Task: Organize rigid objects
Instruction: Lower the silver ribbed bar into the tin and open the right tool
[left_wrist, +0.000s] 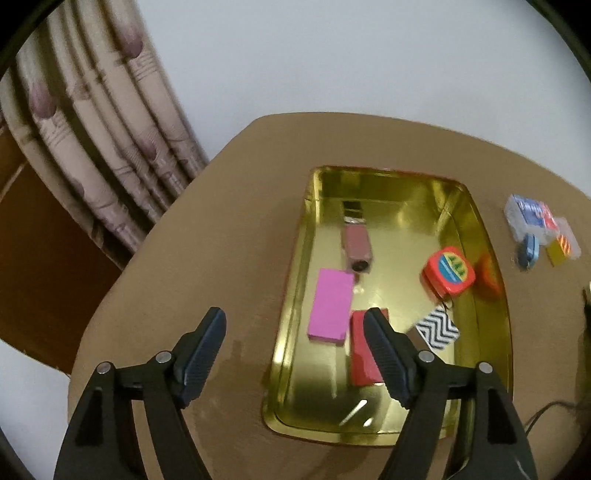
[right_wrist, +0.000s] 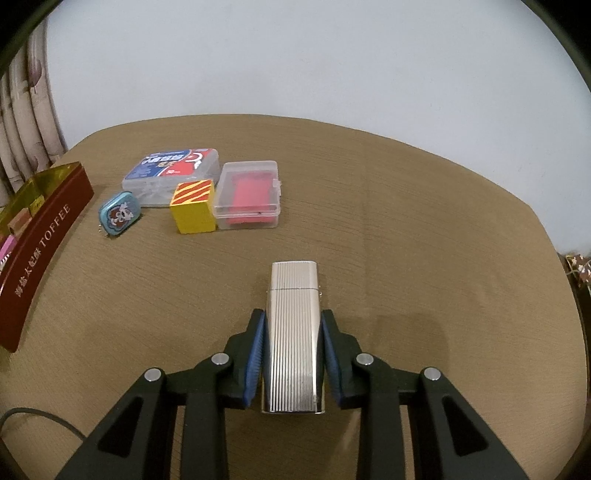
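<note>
We see the left gripper with its jaws spread and nothing between them, above the near edge of the gold tin. In the tin lie a pink block, a red block and a round orange box. Further right, our right gripper clamps a ribbed silver lighter over the brown table.
</note>
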